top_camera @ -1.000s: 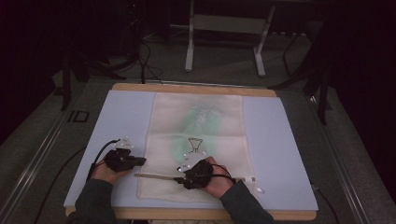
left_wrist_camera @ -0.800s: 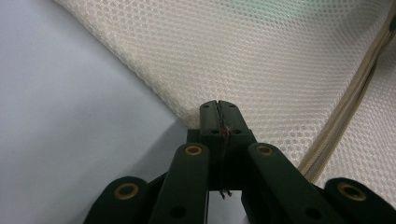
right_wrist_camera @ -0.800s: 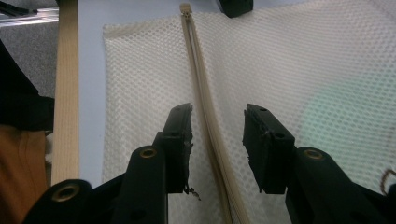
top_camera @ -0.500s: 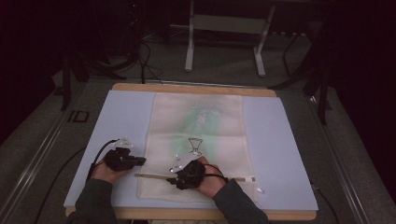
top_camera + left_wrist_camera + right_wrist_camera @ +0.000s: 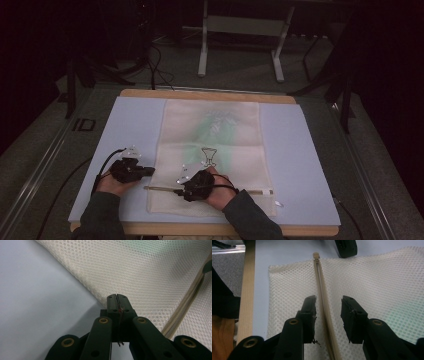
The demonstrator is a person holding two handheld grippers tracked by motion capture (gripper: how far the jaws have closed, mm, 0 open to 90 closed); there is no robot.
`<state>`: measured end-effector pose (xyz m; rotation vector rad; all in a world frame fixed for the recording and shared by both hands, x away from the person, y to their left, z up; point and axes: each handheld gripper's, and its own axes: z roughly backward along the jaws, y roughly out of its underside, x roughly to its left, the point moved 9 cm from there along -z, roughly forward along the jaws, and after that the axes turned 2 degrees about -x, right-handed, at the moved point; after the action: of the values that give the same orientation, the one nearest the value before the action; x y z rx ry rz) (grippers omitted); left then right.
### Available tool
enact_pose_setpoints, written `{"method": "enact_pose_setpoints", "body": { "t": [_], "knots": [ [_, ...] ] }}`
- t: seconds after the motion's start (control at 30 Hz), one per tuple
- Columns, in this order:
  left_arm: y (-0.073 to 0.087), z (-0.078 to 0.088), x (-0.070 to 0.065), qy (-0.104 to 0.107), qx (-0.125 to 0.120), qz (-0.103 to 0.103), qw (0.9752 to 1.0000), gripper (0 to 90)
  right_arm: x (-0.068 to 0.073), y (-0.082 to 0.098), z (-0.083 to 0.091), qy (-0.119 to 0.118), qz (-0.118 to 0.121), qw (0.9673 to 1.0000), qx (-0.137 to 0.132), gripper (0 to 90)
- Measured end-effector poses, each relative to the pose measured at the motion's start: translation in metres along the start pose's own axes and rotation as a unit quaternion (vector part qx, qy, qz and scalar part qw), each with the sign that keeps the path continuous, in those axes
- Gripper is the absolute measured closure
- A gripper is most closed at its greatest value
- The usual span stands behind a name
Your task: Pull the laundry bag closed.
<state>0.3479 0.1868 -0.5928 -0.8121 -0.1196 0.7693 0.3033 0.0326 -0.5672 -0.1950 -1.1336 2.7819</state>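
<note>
A cream mesh bag (image 5: 240,165) lies flat on the pale blue table top (image 5: 300,150), with something green (image 5: 220,125) showing through it. A zipper (image 5: 250,191) runs across the bag's near end. My right gripper (image 5: 177,191) is open over the zipper's left part. Its jaws stand on either side of the zipper tape (image 5: 322,290) in the right gripper view (image 5: 328,307), and the zipper's end (image 5: 316,255) lies ahead. My left gripper (image 5: 151,171) is shut, tips at the bag's left edge (image 5: 116,296) over the mesh (image 5: 150,270). Whether it pinches fabric I cannot tell.
A small dark-outlined mark (image 5: 209,156) sits mid-bag. A small pale item (image 5: 278,203) lies off the bag's near right corner. The table's wooden front edge (image 5: 247,290) is close behind my right gripper. Stands and cables (image 5: 205,45) fill the dark floor beyond.
My right hand has slid left along the zipper, closer to the left gripper. The left gripper has stayed in place.
</note>
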Motion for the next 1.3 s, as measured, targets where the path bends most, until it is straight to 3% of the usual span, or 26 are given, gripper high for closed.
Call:
{"method": "enact_pose_setpoints", "body": {
  "t": [0.6, 1.3],
  "knots": [
    [-0.002, 0.006, 0.004, -0.004, -0.016, 0.011, 0.9998, 89.5, -0.001, -0.014, -0.017, -0.007, 0.004, 1.0, -0.004, 67.2],
    [-0.002, 0.009, 0.004, -0.005, -0.021, 0.013, 0.9997, 89.0, 0.011, -0.032, -0.047, -0.024, 0.009, 0.9996, -0.011, 73.6]
  ]
}}
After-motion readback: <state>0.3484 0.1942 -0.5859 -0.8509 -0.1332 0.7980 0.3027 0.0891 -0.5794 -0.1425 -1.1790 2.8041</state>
